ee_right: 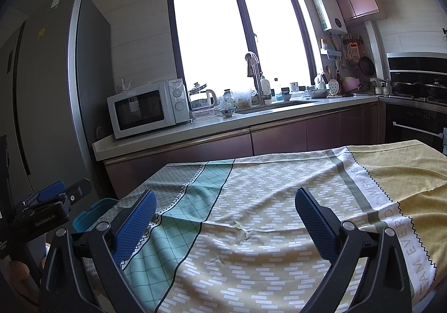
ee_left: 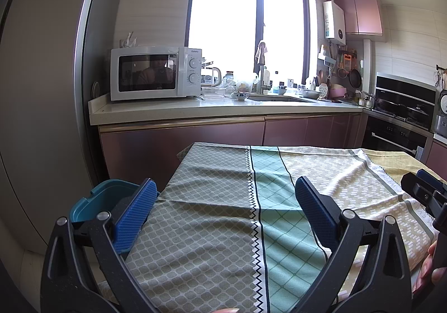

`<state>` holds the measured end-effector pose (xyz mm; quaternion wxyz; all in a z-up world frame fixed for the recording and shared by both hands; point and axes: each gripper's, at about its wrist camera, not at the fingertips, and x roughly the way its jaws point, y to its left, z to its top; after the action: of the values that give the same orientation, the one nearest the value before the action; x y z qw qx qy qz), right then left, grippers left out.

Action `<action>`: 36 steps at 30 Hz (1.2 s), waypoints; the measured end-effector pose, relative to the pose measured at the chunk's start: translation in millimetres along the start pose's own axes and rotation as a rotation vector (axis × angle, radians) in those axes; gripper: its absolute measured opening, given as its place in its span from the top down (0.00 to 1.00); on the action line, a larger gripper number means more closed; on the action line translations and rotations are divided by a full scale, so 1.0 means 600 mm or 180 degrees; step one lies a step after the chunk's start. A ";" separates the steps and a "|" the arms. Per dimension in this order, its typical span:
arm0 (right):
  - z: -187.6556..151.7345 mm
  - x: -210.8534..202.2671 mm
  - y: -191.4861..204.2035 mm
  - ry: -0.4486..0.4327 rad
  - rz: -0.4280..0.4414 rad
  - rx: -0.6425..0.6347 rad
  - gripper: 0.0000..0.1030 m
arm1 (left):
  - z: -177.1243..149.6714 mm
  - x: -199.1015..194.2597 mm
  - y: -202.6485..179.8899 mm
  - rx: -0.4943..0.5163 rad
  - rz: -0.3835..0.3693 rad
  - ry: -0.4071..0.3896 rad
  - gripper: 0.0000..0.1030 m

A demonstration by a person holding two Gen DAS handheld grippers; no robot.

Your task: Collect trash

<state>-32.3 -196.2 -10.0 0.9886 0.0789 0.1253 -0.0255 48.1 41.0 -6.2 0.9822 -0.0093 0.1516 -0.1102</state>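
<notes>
My left gripper [ee_left: 225, 195] is open and empty, held above a table covered with a patterned cloth [ee_left: 218, 201]. My right gripper [ee_right: 225, 208] is open and empty above the same cloth [ee_right: 265, 201]. A teal bin [ee_left: 95, 201] stands beside the table's left edge, just beyond my left finger; it also shows in the right wrist view [ee_right: 89, 215]. No loose trash shows on the cloth in either view. The right gripper shows at the right edge of the left wrist view [ee_left: 427, 193], and the left gripper at the left edge of the right wrist view [ee_right: 50, 201].
A kitchen counter [ee_left: 195, 109] runs behind the table with a white microwave [ee_left: 155, 73], a kettle, bowls and a sink [ee_left: 276, 99]. A tall fridge [ee_right: 50, 89] stands at the left. An oven and stove [ee_left: 402, 117] are at the right.
</notes>
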 end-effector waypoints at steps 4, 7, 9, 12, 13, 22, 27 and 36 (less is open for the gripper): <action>0.000 0.000 -0.001 0.0000 -0.0003 -0.0003 0.07 | 0.001 0.000 -0.001 0.0000 0.0001 0.0001 0.05; 0.000 0.000 -0.002 0.0001 0.0002 -0.0001 0.07 | 0.001 0.000 -0.001 0.0003 0.0003 -0.0001 0.05; 0.000 0.000 -0.002 0.0002 0.0003 -0.0004 0.07 | 0.001 -0.001 -0.001 0.0000 -0.0001 0.0000 0.05; 0.001 0.001 -0.002 0.0002 0.0003 -0.0001 0.07 | 0.000 0.000 0.000 0.0000 -0.0002 0.0005 0.05; 0.001 0.001 -0.002 0.0003 0.0004 -0.0001 0.07 | 0.001 -0.001 -0.002 0.0001 0.0002 0.0002 0.05; 0.000 0.000 -0.002 -0.0001 0.0005 -0.0001 0.07 | 0.000 -0.001 -0.001 0.0001 0.0007 -0.0001 0.05; 0.000 -0.002 0.000 -0.0010 -0.0010 0.0001 0.07 | -0.001 0.000 -0.001 0.0006 0.0008 -0.0001 0.05; 0.000 -0.004 0.003 -0.0021 -0.0024 0.0008 0.07 | 0.000 0.000 -0.001 0.0003 0.0009 0.0002 0.05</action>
<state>-34.6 -194.5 -9.2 0.9888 0.0796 0.1223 -0.0296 47.6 40.5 -6.4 0.9823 -0.0085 0.1519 -0.1088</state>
